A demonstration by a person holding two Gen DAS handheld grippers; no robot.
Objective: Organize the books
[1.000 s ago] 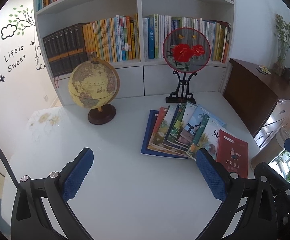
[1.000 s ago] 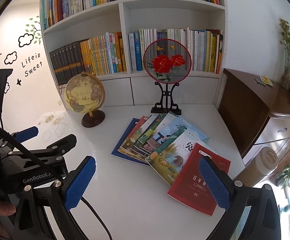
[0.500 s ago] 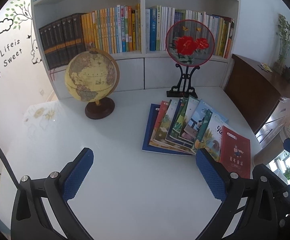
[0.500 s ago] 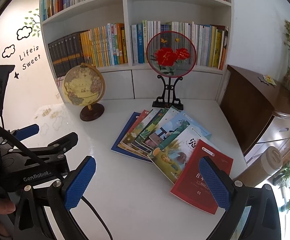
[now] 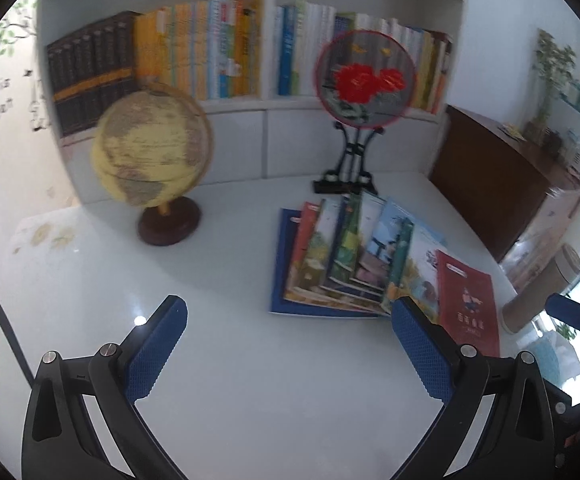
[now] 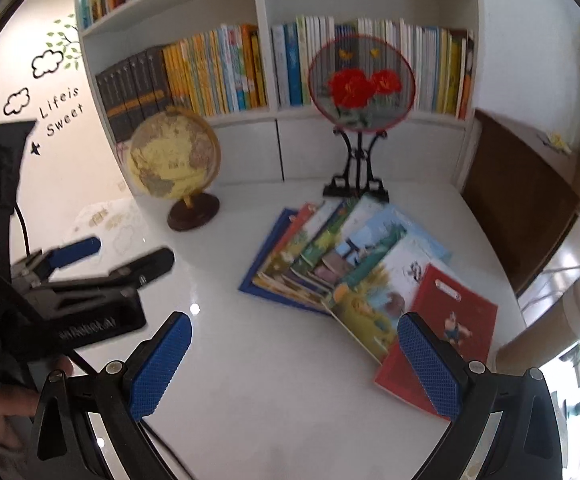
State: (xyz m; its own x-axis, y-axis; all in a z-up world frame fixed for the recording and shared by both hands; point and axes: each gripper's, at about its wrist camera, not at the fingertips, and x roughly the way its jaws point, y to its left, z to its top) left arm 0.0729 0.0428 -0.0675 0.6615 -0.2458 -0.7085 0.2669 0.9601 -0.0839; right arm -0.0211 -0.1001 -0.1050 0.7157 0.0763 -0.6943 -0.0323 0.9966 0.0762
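Both jaws wide, empty: left gripper (image 5: 290, 332), right gripper (image 6: 296, 354) | fanned books (image 6: 342, 260) toward desk (image 5: 229, 360) right edge | best: square fan first, starting at red book (image 6: 446, 332)

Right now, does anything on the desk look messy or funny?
Yes. The picture books lie fanned out and overlapping on the white desk, not standing on the bookshelf. The red book sits askew at the near end.

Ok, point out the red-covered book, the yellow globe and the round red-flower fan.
red-covered book (image 6: 456, 322), right wrist view, cover centre.
yellow globe (image 6: 173, 152), right wrist view, sphere.
round red-flower fan (image 5: 366, 78), left wrist view, embroidered flowers.
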